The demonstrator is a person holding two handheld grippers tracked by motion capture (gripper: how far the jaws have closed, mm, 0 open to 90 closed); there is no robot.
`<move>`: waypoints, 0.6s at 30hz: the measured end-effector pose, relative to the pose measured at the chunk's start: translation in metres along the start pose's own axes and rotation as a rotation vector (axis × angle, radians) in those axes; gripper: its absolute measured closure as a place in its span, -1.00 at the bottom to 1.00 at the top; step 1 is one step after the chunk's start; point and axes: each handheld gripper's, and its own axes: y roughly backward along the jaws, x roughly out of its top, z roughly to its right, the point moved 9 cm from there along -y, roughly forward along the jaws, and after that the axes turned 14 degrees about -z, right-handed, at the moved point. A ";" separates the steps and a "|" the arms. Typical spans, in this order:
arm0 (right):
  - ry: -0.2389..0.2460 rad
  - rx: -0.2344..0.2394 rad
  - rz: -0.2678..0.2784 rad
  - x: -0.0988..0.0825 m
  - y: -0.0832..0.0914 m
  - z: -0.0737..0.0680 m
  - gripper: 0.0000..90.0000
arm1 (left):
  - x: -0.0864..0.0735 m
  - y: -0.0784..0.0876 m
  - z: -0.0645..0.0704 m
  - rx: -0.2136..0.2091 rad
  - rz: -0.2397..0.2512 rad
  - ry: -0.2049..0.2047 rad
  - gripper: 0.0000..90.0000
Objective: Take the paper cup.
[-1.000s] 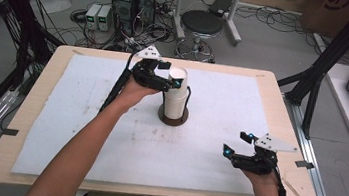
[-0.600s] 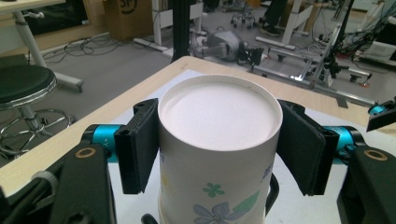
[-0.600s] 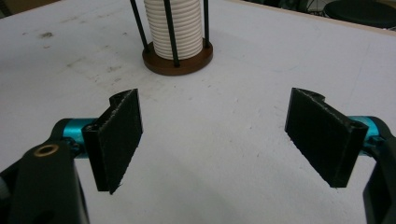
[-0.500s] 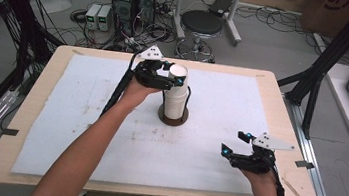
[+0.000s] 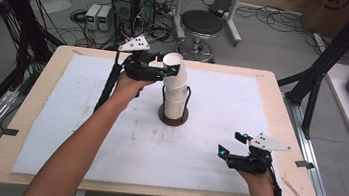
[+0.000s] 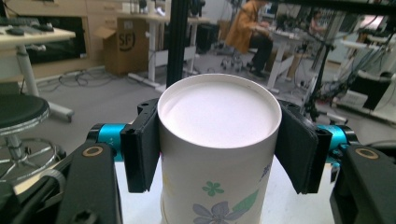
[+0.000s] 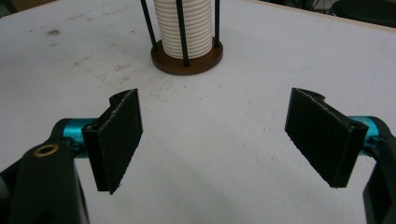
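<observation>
While the left tool lifts one cup from the stack, the scene reads as follows, largest item first.

Table (image 5: pixel 33 126): fills the centre of the high view; its white covering gives a flat, bare work surface.

Cup stack (image 5: pixel 176 98): centre of the high view, just above the middle; nested white cups stand upright in a holder, so that one can be drawn straight off the top.

Holder base (image 7: pixel 187 58): top centre of the right gripper view; a round brown disc with thin black rods that keep the stack from toppling.

Left gripper (image 5: pixel 163 70): upper centre of the high view; jaws closed on the top cup, one pad on each side just below the rim.

Top cup (image 6: pixel 219 140): centre of the left gripper view; flower-printed, tilted slightly off the stack, probably to free it.

Right gripper (image 7: pixel 217 135): lower right of the high view; jaws spread wide, holding nothing, parked well apart from the stack.
</observation>
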 end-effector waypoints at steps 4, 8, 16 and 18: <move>0.008 0.000 0.003 0.002 -0.001 -0.002 -0.57 | 0.017 0.015 0.001 0.008 0.039 -0.012 -0.18; 0.003 0.001 0.000 0.001 -0.001 -0.002 -0.57 | 0.027 0.035 -0.005 0.026 0.089 0.001 -0.18; -0.005 -0.002 0.001 0.001 0.000 0.000 -0.57 | 0.006 0.078 -0.012 0.065 0.062 -0.022 -0.18; -0.005 0.003 0.001 0.002 0.000 -0.001 -0.57 | 0.002 0.083 -0.012 0.066 0.063 -0.017 -0.18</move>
